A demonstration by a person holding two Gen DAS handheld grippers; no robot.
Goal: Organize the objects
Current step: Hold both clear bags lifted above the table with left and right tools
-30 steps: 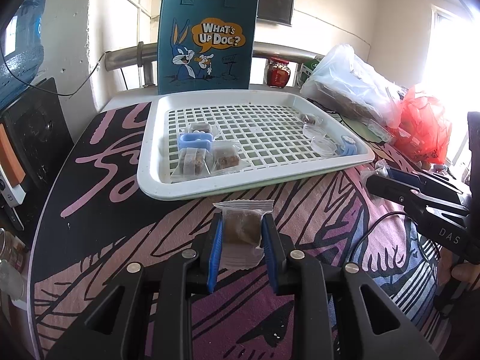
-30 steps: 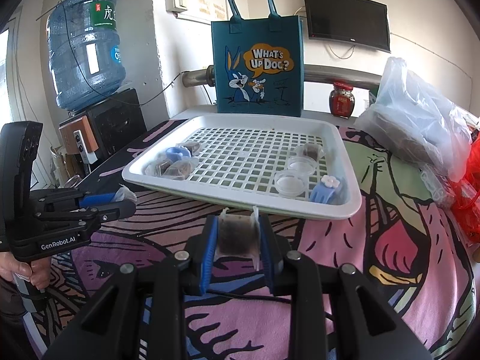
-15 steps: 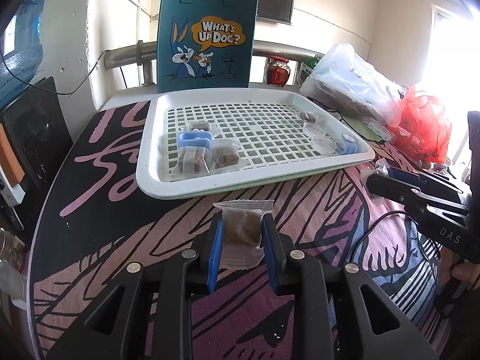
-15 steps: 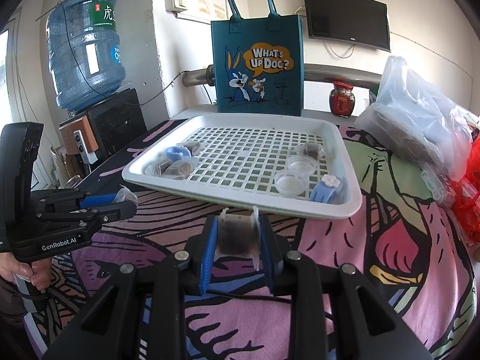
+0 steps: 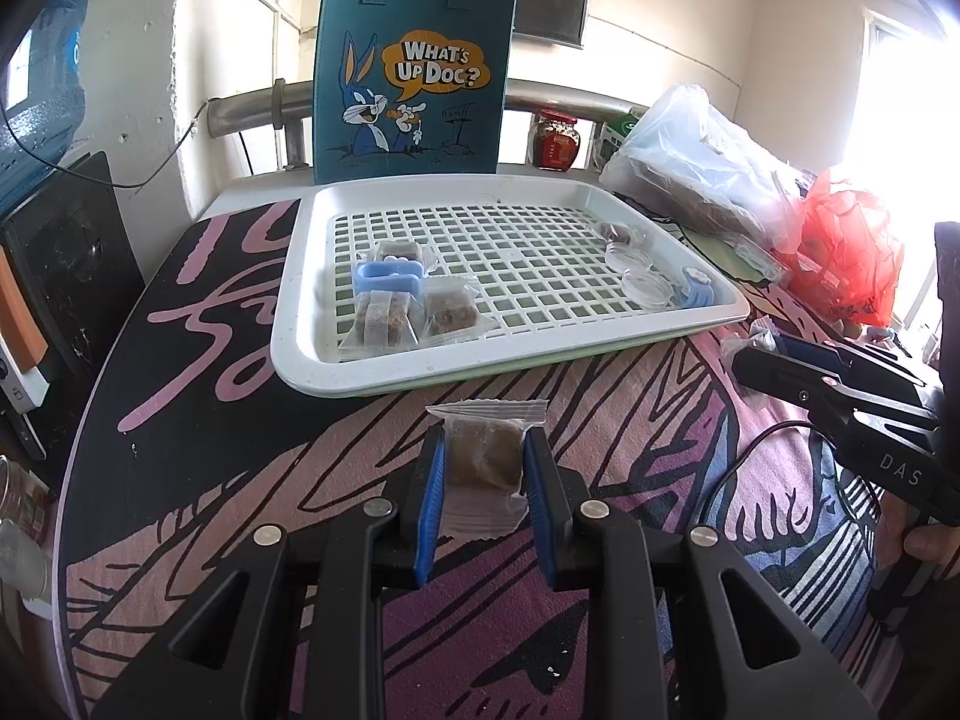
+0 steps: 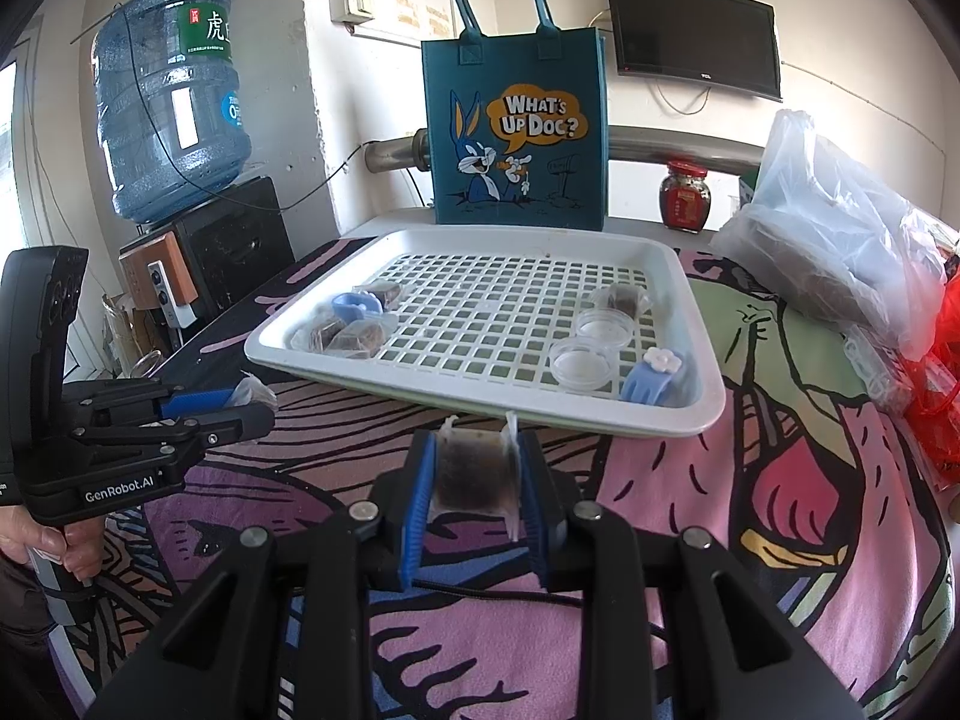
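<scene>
I hold 2 wrapped snacks, 1 in each claw. The snack packet [image 5: 485, 461] in my left claw [image 5: 485, 468] sits pinched between the blue pads, its crimped top edge sticking out ahead of the tips. The darker packet [image 6: 474, 471] in my right claw [image 6: 474, 474] is squeezed the same way, its clear wrapper bulging above the pads. Both claws are narrow and clamped on their packets, and both hang above the tabletop [image 6: 750, 540] just short of the near rim of the white tray [image 6: 690, 420].

Inside the tray, 3 packets and a blue clip [image 5: 387, 275] lie in the left corner. 2 clear round lids [image 6: 581, 363], 1 packet and a blue flower clip [image 6: 651, 373] lie on the right. A blue tote bag [image 6: 516, 138] stands behind the tray.

My guess is that each packet goes to join its group in the tray. The wrappers are slick and I grip mostly film, so a packet could slide out in transit. Coming in low, my tips could catch the raised rim and shove the tray. Dropping from too high, a packet could bounce on the grid or knock the lids aside.
</scene>
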